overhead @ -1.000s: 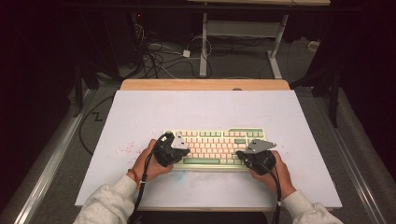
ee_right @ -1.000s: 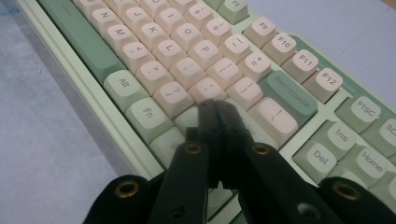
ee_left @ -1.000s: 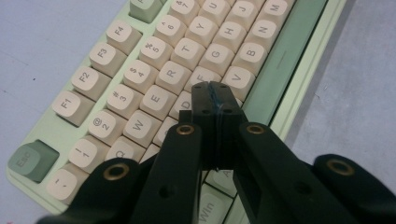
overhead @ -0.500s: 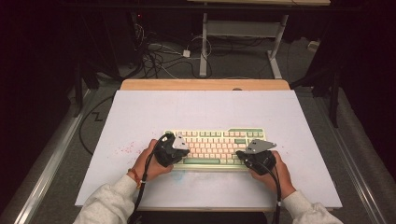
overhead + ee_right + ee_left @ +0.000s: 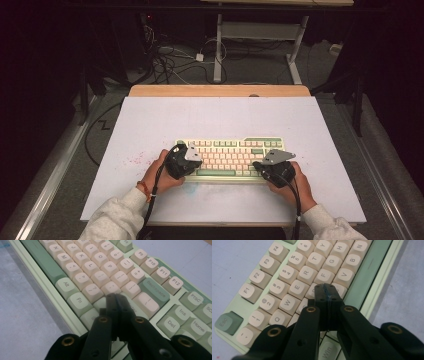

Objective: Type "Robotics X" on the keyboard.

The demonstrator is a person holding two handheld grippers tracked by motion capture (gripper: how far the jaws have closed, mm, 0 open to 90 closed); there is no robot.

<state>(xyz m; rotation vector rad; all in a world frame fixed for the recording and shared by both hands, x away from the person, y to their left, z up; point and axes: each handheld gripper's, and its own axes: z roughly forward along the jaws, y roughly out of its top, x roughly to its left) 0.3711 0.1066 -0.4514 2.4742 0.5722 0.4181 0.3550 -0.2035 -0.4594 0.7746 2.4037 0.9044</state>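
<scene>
A pale green keyboard (image 5: 230,155) with cream and green keycaps lies on the white table top, near its front edge. My left gripper (image 5: 186,161) rests over the keyboard's left end, jaws shut with nothing between them. In the left gripper view the closed tips of the left gripper (image 5: 327,291) sit over the keys beside the F key (image 5: 324,275). My right gripper (image 5: 263,167) is over the keyboard's right end, also shut and empty. In the right gripper view the right gripper (image 5: 114,298) points at the keys near the Backspace key (image 5: 155,290).
The white table top (image 5: 220,120) has a wooden strip (image 5: 220,90) along its far edge and faint pink specks (image 5: 134,160) left of the keyboard. Cables (image 5: 170,60) and a desk frame (image 5: 260,35) lie on the dark floor beyond.
</scene>
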